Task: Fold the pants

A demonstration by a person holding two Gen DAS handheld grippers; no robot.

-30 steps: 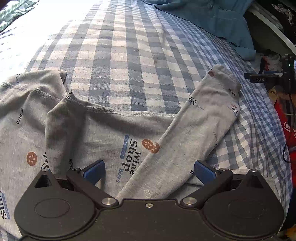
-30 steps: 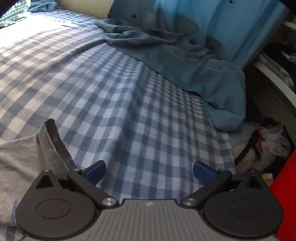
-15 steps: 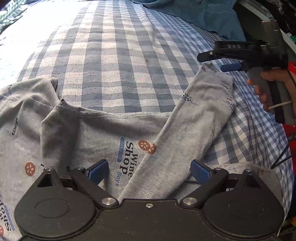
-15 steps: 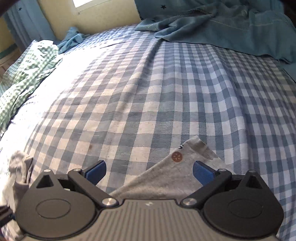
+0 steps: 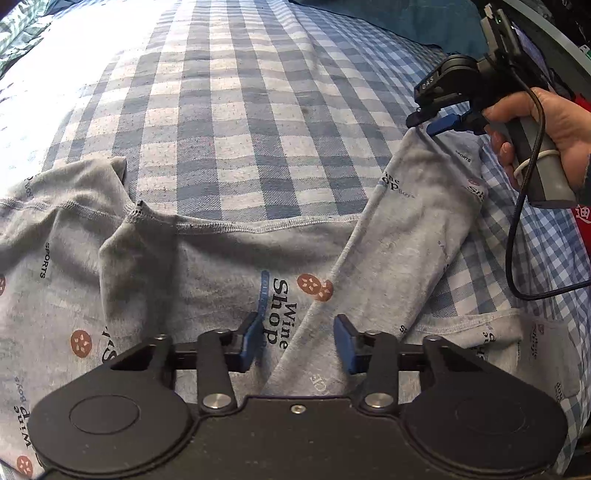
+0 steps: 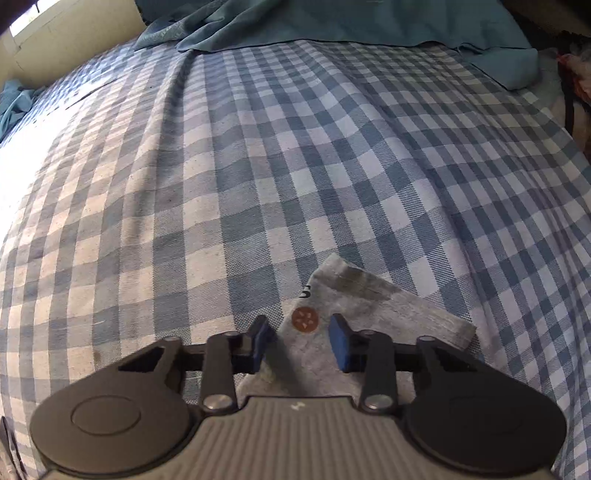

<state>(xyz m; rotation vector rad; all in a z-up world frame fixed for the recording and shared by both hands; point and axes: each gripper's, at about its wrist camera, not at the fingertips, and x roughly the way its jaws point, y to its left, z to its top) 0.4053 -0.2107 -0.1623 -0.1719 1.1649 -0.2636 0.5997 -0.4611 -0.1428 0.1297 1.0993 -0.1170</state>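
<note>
Grey printed pants (image 5: 207, 266) lie spread on a blue checked bed sheet (image 5: 236, 110). One leg (image 5: 413, 229) runs up to the right, folded across the other. My left gripper (image 5: 297, 341) is partly closed, with the base of that leg between its blue pads. My right gripper (image 6: 301, 345) is also partly closed, its pads either side of the leg's cuff (image 6: 369, 306). In the left wrist view the right gripper (image 5: 439, 120) sits at the cuff end, held by a hand (image 5: 546, 129).
A teal blanket (image 6: 332, 22) lies bunched at the far end of the bed. A black cable (image 5: 517, 229) hangs from the right gripper's handle. The bed's right edge (image 5: 576, 295) is close, with red clutter beyond it.
Both grippers' jaws have narrowed from wide open. The right gripper swung over from bare sheet onto the cuff of the leg. The left gripper stayed at the leg's base.
</note>
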